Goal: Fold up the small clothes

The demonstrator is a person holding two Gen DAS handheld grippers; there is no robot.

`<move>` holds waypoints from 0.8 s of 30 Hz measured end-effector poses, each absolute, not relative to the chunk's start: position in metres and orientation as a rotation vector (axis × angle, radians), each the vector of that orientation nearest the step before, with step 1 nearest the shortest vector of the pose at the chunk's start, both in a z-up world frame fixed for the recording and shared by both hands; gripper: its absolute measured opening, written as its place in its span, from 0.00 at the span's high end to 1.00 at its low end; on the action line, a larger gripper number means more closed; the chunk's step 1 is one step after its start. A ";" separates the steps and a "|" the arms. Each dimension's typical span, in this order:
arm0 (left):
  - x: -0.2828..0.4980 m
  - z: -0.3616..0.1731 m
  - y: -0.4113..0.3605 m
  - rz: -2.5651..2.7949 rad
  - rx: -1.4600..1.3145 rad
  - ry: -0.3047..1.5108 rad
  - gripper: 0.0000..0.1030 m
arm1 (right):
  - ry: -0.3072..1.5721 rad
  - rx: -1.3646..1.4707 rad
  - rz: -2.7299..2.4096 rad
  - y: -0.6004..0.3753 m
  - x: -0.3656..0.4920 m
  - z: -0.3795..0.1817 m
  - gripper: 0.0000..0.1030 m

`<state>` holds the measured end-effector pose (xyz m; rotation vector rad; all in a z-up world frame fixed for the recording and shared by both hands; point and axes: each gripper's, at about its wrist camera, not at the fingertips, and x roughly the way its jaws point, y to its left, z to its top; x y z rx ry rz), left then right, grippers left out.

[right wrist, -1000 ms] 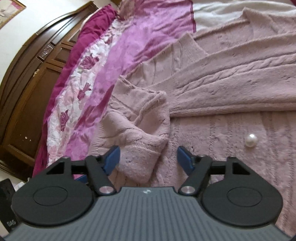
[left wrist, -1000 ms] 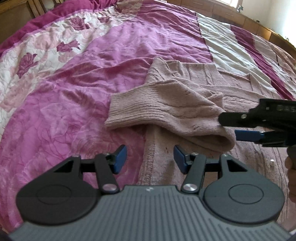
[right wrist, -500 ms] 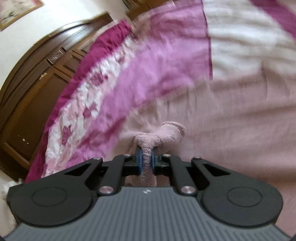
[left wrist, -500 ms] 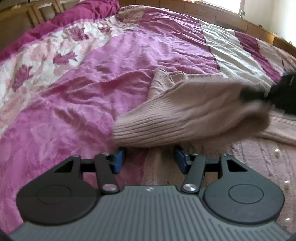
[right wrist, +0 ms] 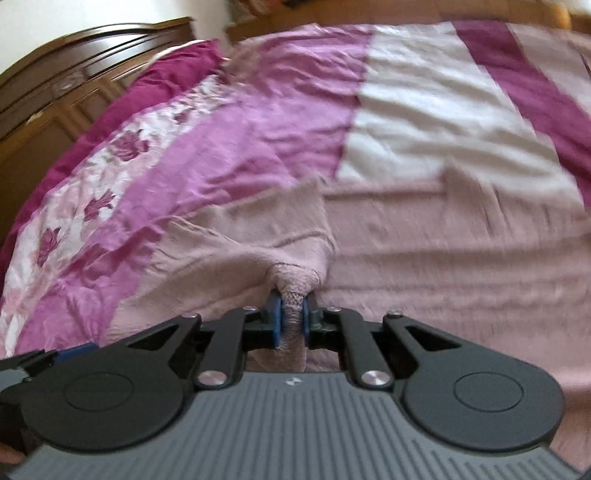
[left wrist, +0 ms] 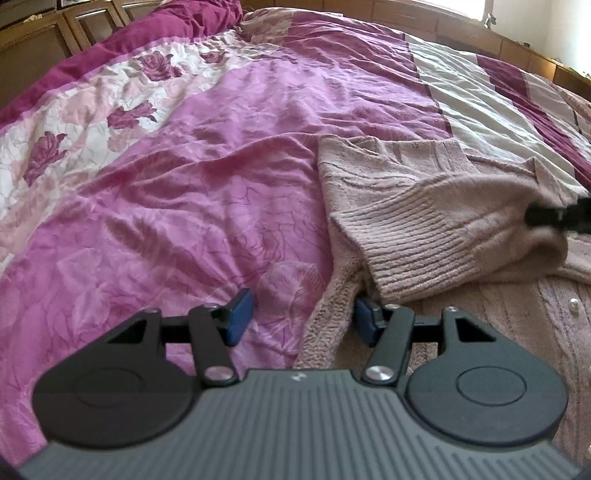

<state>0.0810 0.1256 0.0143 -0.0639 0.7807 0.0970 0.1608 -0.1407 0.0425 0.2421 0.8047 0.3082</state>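
A dusty-pink knitted cardigan point(left wrist: 498, 314) lies spread on the bed. Its ribbed sleeve point(left wrist: 443, 229) is folded over the body. In the right wrist view my right gripper point(right wrist: 291, 321) is shut on a bunched fold of that sleeve point(right wrist: 258, 258) and holds it slightly raised. From the left wrist view the same gripper point(left wrist: 535, 216) shows blurred at the right edge, at the sleeve's end. My left gripper point(left wrist: 303, 319) is low over the cardigan's left edge. Its jaws are opening, with the knitted edge between the pads and not pinched.
A wrinkled bedspread point(left wrist: 184, 184) in pink, magenta and white with a rose print covers the bed. Dark wooden cabinets point(right wrist: 55, 92) stand at the far left. A wooden bed frame point(left wrist: 461, 26) runs along the back. Pearl buttons point(left wrist: 573, 305) dot the cardigan's front.
My right gripper shut on the sleeve's fold and drew it to the right and up. The left gripper slid to the cardigan's left edge and stayed open.
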 end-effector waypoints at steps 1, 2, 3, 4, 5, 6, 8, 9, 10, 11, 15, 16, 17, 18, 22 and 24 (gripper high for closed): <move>0.082 0.015 0.126 0.098 -0.067 0.780 0.41 | 0.815 0.268 0.307 -0.143 0.160 0.039 0.89; 0.082 0.016 0.125 0.098 -0.068 0.778 0.41 | 0.820 0.292 0.308 -0.147 0.158 0.036 0.87; 0.083 0.016 0.124 0.095 -0.067 0.773 0.41 | 0.820 0.310 0.310 -0.149 0.156 0.037 0.80; 0.083 0.017 0.123 0.093 -0.063 0.771 0.41 | 0.815 0.317 0.306 -0.151 0.153 0.040 0.75; 0.083 0.017 0.122 0.092 -0.060 0.769 0.42 | 0.803 0.311 0.297 -0.150 0.149 0.044 0.72; 0.083 0.017 0.122 0.092 -0.056 0.765 0.42 | 0.785 0.295 0.291 -0.148 0.145 0.050 0.64; 0.083 0.017 0.121 0.093 -0.055 0.763 0.42 | 0.748 0.261 0.302 -0.141 0.135 0.063 0.55; 0.082 0.017 0.122 0.092 -0.056 0.763 0.42 | 0.736 0.245 0.321 -0.137 0.130 0.069 0.52; 0.082 0.017 0.122 0.091 -0.059 0.764 0.42 | 0.733 0.232 0.345 -0.129 0.129 0.074 0.50; 0.080 0.018 0.123 0.090 -0.064 0.765 0.42 | 0.736 0.218 0.375 -0.122 0.125 0.077 0.49; 0.070 0.022 0.129 0.091 -0.084 0.775 0.42 | 0.757 0.193 0.479 -0.093 0.117 0.086 0.40; 0.066 0.023 0.130 0.091 -0.085 0.779 0.42 | 0.765 0.197 0.503 -0.084 0.116 0.086 0.39; 0.063 0.024 0.131 0.089 -0.086 0.781 0.42 | 0.774 0.200 0.523 -0.076 0.116 0.085 0.38; 0.060 0.025 0.132 0.089 -0.085 0.784 0.43 | 0.783 0.198 0.543 -0.066 0.116 0.083 0.37; 0.052 0.026 0.136 0.092 -0.089 0.795 0.43 | 0.810 0.168 0.576 -0.036 0.117 0.074 0.36; 0.049 0.026 0.137 0.090 -0.094 0.798 0.43 | 0.834 0.165 0.579 -0.027 0.118 0.067 0.35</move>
